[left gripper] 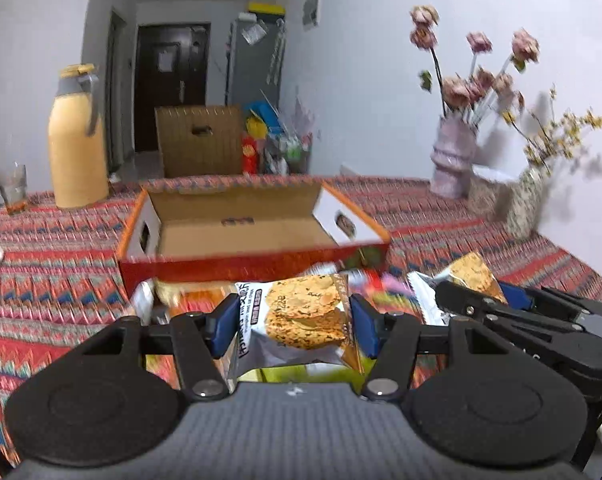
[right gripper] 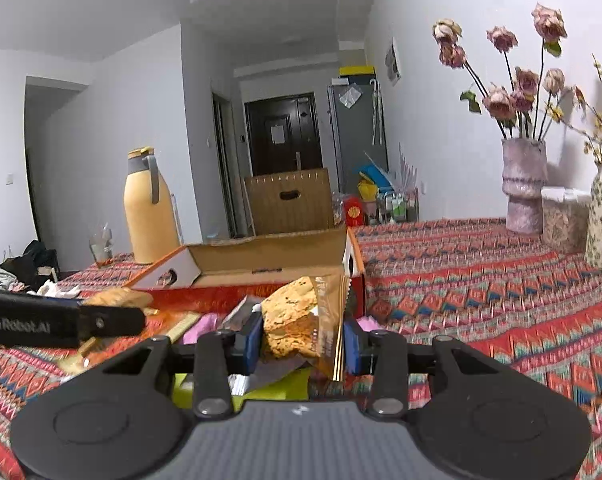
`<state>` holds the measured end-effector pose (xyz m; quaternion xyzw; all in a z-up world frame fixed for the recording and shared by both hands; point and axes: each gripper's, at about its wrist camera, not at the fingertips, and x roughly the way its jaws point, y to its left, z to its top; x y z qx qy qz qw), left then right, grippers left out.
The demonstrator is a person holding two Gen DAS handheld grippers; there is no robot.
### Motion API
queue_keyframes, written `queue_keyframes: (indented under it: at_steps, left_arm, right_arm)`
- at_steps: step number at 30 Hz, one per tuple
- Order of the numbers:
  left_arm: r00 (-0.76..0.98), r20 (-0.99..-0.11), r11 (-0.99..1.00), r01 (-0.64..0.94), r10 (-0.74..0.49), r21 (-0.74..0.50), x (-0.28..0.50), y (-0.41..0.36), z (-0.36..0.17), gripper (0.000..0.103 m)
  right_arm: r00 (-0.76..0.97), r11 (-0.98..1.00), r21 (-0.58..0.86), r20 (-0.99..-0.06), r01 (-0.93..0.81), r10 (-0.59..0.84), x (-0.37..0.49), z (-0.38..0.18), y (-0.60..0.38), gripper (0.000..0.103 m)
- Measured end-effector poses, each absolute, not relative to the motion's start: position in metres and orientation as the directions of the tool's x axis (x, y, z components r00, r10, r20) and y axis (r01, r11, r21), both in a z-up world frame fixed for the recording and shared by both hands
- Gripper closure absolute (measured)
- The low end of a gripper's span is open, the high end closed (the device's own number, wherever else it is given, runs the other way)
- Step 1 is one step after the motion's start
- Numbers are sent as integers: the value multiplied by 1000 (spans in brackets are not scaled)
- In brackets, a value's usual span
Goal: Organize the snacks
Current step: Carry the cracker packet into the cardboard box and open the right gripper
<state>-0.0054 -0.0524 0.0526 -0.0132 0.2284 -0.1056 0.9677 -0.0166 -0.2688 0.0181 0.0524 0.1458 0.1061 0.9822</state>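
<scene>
Behind my jaws, on the patterned tablecloth (left gripper: 61,240), the open cardboard box (left gripper: 237,236) is sitting with nothing inside. My left gripper (left gripper: 293,324) is pinching a grey cookie packet (left gripper: 301,316) between its pads; my right gripper (right gripper: 301,340) is pinching an orange cookie packet (right gripper: 301,316). Below my jaws, more snacks (right gripper: 205,326) are lying, so I judge the sorting is only beginning.

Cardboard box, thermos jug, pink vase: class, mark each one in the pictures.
cardboard box (left gripper: 253,268): left wrist view, red front wall.
thermos jug (right gripper: 147,220): right wrist view, yellow body.
pink vase (right gripper: 524,184): right wrist view, middle of its body.
</scene>
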Motion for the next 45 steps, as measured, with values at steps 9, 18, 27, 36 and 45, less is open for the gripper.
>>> queue_keyframes:
  at_steps: [9,18,27,36,45]
  left_arm:
    - [915,-376,989,136,-148,-59,43,-40,81,43]
    - [913,-398,996,72,-91,-61,112,-26,97,43]
    - [890,-455,996,-16,-26,-88,171,-9,81,43]
    - [848,-530,993,-63,-1,-103,197,11,50,43]
    - [839,-543,990,-58,-21,-128,195,13,42,28]
  right_arm:
    - [952,979,84,-229,-188,202,41,48,-263,64]
    - [939,974,46,-262,-220,224,118,71,-247,64]
    - [897,964,23,-362,-264,254,189,62,-222,64]
    - [870,964,67,-417,-259,263,208,39,-226,64]
    - [847,964,52,-466,-262,256,213,25,-218,61]
